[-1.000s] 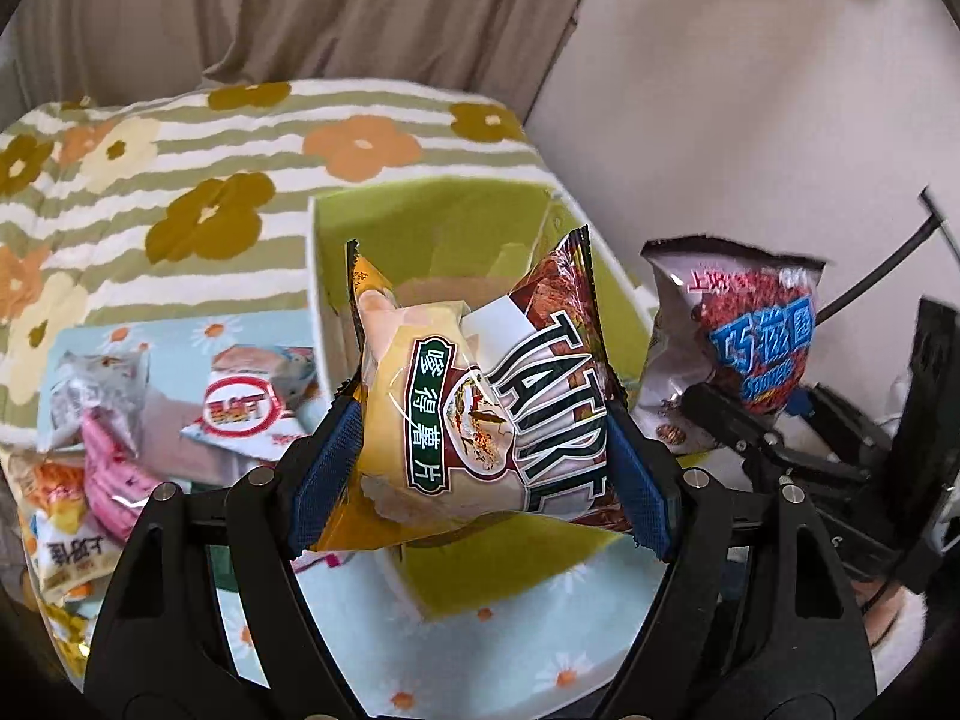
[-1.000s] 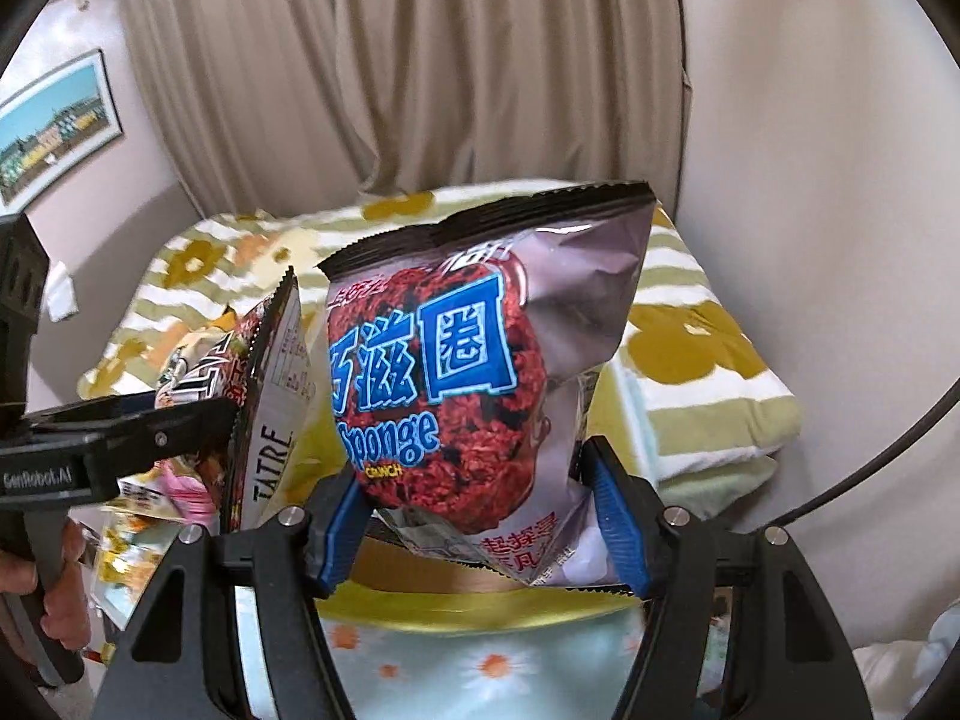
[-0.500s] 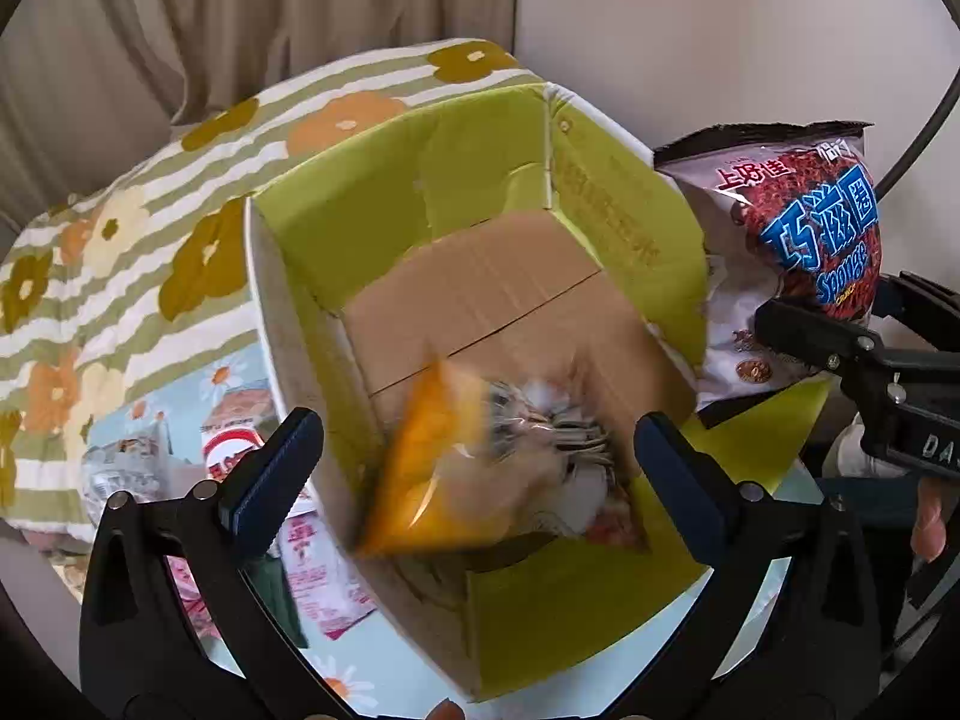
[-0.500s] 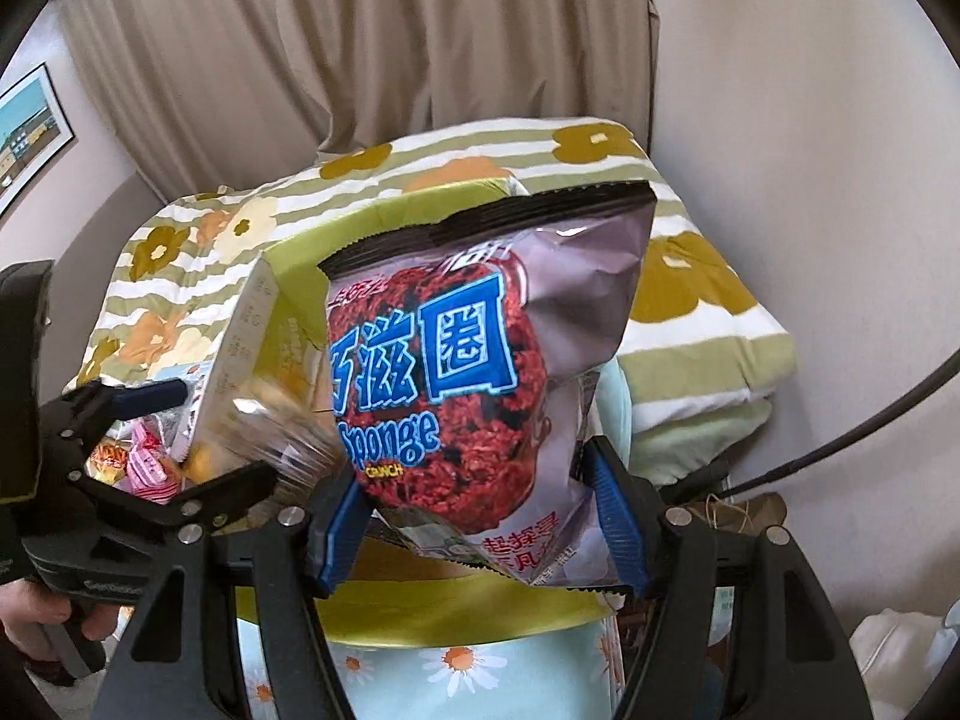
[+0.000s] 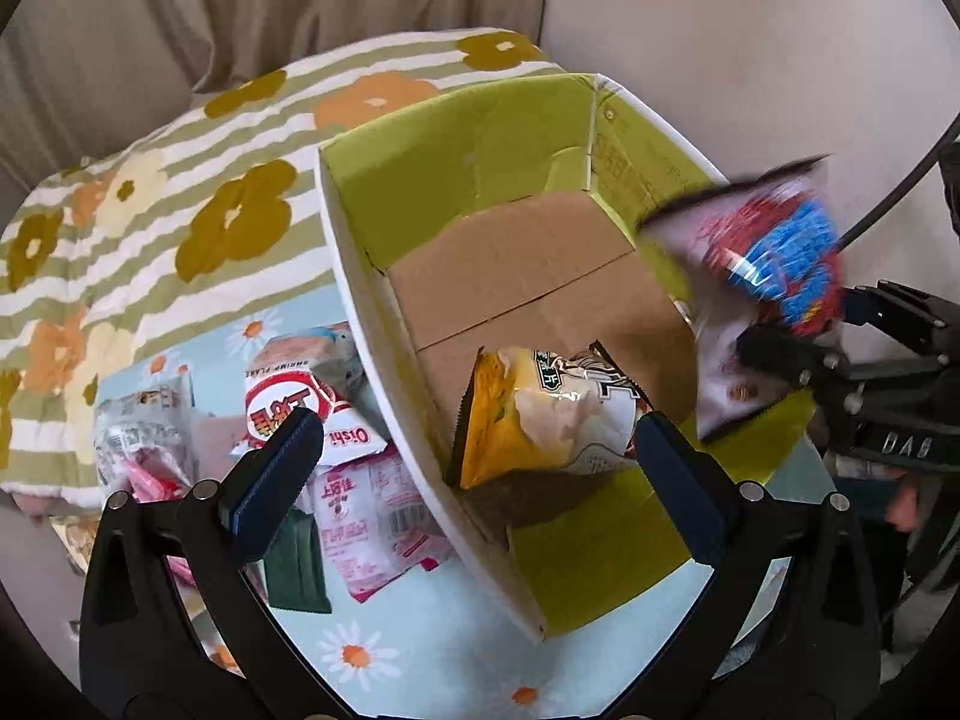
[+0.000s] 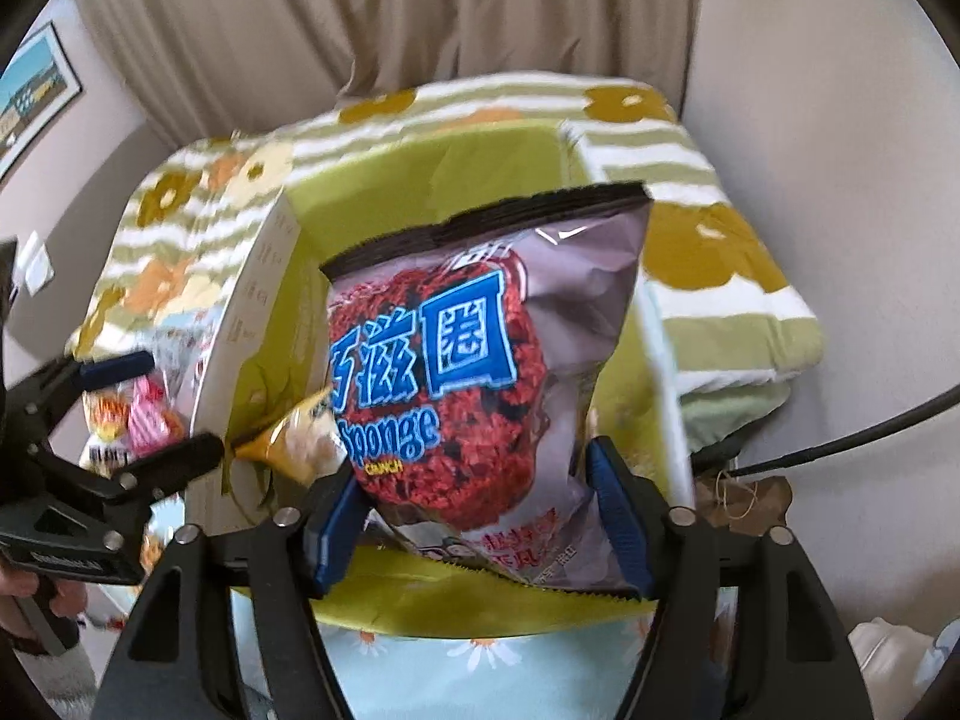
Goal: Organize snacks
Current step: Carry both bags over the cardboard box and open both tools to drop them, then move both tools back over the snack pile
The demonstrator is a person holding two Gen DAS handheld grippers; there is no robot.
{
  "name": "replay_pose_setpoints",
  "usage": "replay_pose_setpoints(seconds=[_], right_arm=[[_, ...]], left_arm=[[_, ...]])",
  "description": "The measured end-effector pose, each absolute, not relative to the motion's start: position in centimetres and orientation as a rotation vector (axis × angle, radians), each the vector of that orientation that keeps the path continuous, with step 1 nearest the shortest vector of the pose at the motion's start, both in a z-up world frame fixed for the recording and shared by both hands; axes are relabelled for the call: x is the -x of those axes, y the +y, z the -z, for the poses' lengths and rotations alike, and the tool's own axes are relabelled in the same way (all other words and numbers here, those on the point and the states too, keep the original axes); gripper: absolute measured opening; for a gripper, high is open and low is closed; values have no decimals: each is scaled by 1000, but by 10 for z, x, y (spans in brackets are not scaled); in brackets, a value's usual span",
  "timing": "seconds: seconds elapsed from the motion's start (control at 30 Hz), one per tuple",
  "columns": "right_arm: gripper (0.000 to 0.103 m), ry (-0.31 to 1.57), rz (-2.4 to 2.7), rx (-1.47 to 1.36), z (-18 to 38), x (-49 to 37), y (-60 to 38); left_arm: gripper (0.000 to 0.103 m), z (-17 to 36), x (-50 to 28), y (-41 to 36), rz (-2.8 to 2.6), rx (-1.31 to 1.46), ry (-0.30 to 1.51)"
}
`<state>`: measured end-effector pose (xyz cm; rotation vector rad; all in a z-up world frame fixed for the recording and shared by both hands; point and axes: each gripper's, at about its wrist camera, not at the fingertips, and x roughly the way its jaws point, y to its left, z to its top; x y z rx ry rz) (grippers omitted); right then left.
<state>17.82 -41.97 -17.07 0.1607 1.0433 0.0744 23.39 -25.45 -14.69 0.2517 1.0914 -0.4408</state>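
Left tool (image 5: 477,462) now spread — yellow bag (image 5: 546,414) dropped into box (image 5: 456,138); right tool (image 6: 480,516) still pinching purple bag (image 6: 480,384).

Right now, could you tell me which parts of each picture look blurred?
Left wrist view: the purple Sponge Crunch bag is motion-smeared, while the yellow chip bag in the green cardboard box is sharp. Right wrist view: that purple bag is sharp; the floral blanket is blurred.
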Motion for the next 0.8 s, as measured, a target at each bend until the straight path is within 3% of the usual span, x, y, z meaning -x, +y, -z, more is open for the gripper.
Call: replay_pose_setpoints(seconds=[0.03, 0.1, 0.8], right_arm=[[95, 1019, -62, -152, 169, -175, -419], [103, 962, -57, -153, 163, -169, -422], [103, 756, -235, -168, 94, -123, -422]], left_arm=[[103, 146, -233, -253, 437, -248, 1089], [103, 144, -232, -251, 438, -229, 1084], [103, 82, -170, -219, 303, -145, 983]])
